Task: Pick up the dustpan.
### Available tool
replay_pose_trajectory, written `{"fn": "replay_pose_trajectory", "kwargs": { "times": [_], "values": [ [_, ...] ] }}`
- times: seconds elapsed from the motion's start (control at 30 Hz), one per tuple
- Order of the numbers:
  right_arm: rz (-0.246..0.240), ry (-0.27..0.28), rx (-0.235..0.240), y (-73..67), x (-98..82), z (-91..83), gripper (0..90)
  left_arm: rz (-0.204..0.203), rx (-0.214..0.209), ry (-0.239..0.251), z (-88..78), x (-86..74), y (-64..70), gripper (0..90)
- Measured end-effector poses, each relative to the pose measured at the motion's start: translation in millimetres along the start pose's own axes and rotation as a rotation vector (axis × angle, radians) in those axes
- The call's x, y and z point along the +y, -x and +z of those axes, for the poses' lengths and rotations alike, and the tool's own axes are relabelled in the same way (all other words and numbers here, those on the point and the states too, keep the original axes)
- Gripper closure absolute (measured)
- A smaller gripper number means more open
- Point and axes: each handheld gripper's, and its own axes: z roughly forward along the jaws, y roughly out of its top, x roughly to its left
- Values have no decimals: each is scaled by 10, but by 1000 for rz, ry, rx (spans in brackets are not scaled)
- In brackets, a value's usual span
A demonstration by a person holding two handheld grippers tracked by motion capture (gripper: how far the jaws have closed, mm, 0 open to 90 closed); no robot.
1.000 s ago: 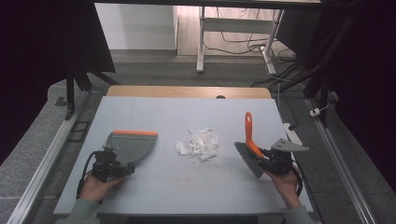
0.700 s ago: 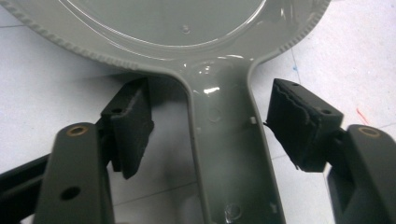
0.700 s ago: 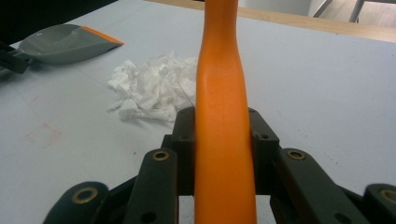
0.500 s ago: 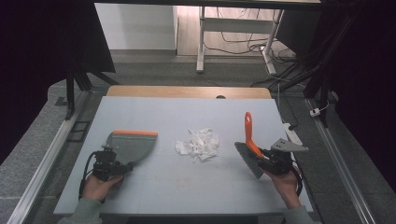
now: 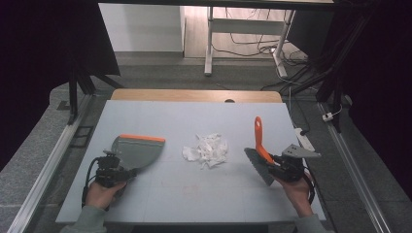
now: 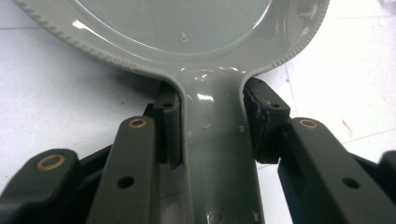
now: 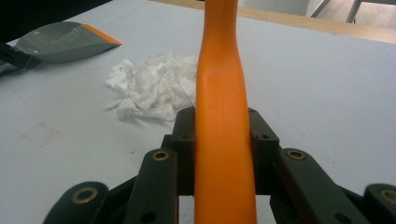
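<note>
Flanking the paper scraps (image 5: 206,150), jaws grasp dustpan (image 5: 137,150) and brush (image 5: 260,154), table edges distant.

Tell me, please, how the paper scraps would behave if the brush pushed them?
The paper scraps look thin, torn and loosely heaped, so probably very light and floppy. Pushed by the brush, they would likely scatter rather than slide together; some may cling to the bristles.
</note>
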Motion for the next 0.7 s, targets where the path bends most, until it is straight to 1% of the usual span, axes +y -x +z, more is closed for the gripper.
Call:
{"fn": "replay_pose_trajectory", "kwargs": {
  "times": [0.37,0.7],
  "values": [
    [-4,5,-1,-3,5,-9,701,5,-5,7,-9,-1,-27,613],
    [-6,10,-1,-2,7,-12,701,10,-9,41,-49,-1,-60,615]
  ]
}}
